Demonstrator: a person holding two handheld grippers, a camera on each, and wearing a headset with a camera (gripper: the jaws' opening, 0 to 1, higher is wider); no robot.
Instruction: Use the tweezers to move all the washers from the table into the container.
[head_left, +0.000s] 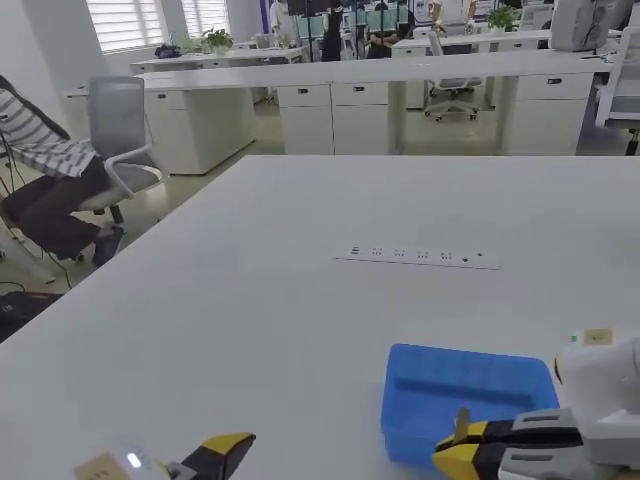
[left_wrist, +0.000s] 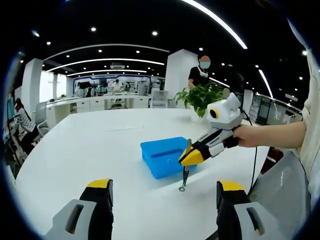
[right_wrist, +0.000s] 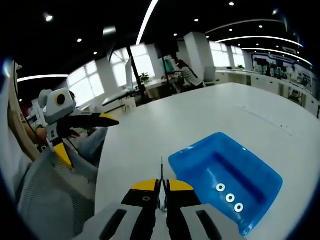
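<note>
Tweezers (left_wrist: 185, 175), pinched upright in the right gripper (left_wrist: 189, 159), point down at one washer (left_wrist: 182, 189) (three washers (right_wrist: 230, 198) in the container (right_wrist: 252, 175)); left gripper (left_wrist: 164, 186) gapes wide.

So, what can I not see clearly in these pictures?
- Left gripper view: the tip of the tweezers and the washer are too small to tell whether they touch.
- Left gripper view: the container wall hides its inside.
- Head view: the bottom edge cuts off the right gripper and the left gripper.
</note>
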